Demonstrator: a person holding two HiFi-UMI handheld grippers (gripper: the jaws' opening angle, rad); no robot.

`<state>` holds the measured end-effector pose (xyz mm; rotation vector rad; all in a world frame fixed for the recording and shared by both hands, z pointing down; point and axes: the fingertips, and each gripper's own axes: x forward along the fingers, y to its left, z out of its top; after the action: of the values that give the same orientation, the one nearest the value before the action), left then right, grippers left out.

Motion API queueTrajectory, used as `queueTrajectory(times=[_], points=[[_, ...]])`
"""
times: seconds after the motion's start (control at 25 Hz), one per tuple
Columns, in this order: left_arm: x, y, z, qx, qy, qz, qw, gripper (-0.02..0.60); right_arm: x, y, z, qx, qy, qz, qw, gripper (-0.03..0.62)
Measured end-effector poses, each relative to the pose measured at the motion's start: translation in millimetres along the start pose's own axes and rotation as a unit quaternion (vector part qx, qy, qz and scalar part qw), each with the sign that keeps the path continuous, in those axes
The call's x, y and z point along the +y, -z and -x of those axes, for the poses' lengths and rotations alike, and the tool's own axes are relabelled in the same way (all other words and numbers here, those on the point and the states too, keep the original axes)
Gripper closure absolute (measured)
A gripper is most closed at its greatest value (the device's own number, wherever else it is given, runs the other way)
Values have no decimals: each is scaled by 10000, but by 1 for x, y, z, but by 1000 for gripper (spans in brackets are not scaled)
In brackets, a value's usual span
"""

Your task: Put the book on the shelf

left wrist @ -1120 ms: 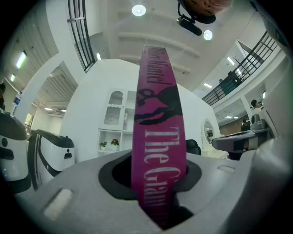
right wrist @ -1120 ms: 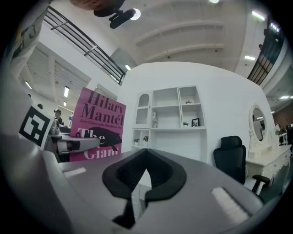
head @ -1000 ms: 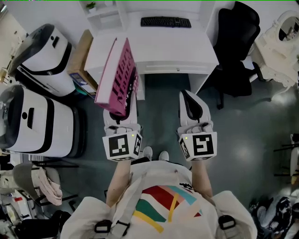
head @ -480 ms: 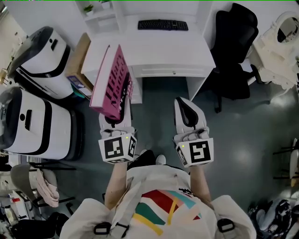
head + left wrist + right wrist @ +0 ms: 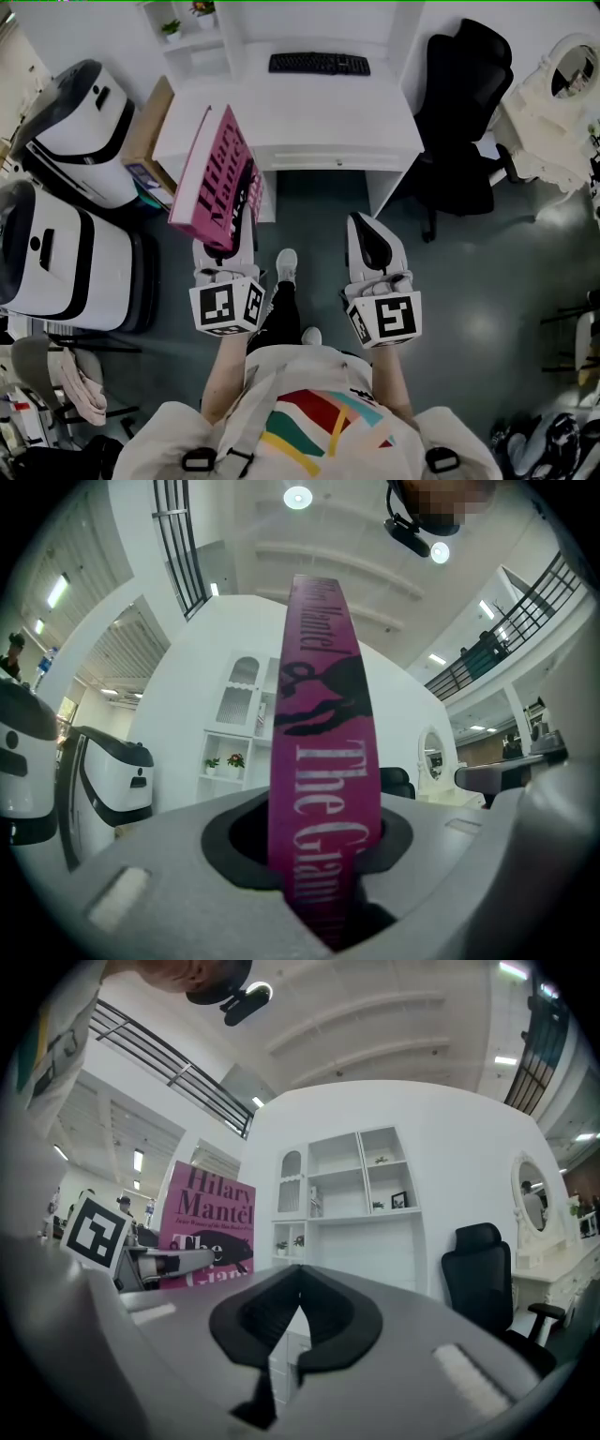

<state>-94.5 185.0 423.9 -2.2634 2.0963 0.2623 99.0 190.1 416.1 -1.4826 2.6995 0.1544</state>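
Note:
A pink hardback book [image 5: 212, 178] stands upright in my left gripper [image 5: 228, 236], which is shut on its lower edge; its spine [image 5: 323, 789] fills the middle of the left gripper view. My right gripper [image 5: 373, 246] hangs beside it with jaws shut and nothing between them. In the right gripper view the book's pink cover [image 5: 208, 1227] shows at the left. The white shelf unit [image 5: 184, 33] with small plants stands at the far left of the white desk [image 5: 300, 122]; the same shelf unit [image 5: 349, 1199] rises ahead in the right gripper view.
A black keyboard [image 5: 319, 64] lies on the desk. A black office chair [image 5: 461, 112] stands to the right. Two large white-and-black machines [image 5: 56, 187] and a cardboard box [image 5: 148, 131] crowd the left. My feet are on the dark floor [image 5: 450, 272] before the desk.
Both grippers, with the book still held, have drifted down and left in the head view as the person steps toward the desk. The shelf has come further into sight.

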Motion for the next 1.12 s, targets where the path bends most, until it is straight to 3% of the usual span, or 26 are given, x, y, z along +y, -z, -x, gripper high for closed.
queueTrajectory(times=[0.52,0.8,1.12], points=[[22,22,-122,-59,-42,68,10000,433,-46,21,-103,160,-69,384,9991,591],[53,26,-219,-125,-27,196,9997,433,-72,21,-211,191,-192,446,9986,591],[101,32,-338,28,127,44,9999,433,-97,12,-348,59,-348,436,9984,591]])
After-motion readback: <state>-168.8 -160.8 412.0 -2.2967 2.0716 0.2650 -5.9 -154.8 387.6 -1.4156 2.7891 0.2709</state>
